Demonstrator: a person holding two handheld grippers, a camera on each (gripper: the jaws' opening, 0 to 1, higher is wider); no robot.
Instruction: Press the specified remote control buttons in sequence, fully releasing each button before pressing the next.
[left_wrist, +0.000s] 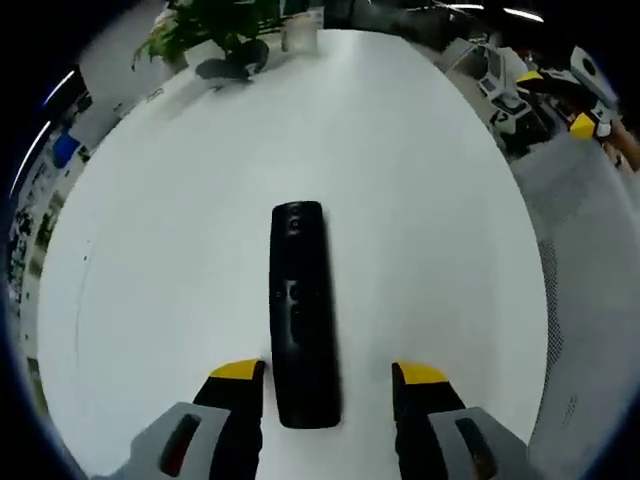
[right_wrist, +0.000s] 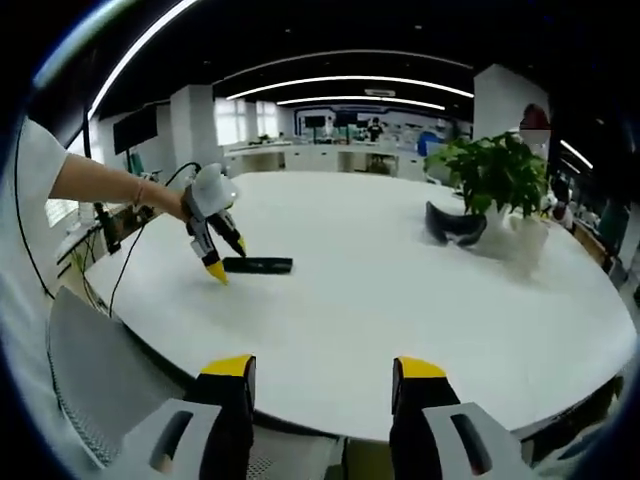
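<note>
Remote (left_wrist: 300, 310) lay flat on the white table (left_wrist: 430, 200), centre-low of left gripper view, long axis running up-frame, near end between the yellow-tipped jaws. Left gripper (left_wrist: 328, 375) was spread wide, holding nothing, straddling the remote w/o clear contact. In right gripper view, left gripper (right_wrist: 224, 259) sat mid-left at the remote's (right_wrist: 258, 265) end; right gripper (right_wrist: 326, 368) was well back, bottom of frame, jaws apart & empty. Plant (right_wrist: 492, 172) upper right. Step, prob.: lining up for a press, none underway. Next: bring one tip onto the target button, straight down, then lift fully clear. Button labels too blurred to read.
</note>
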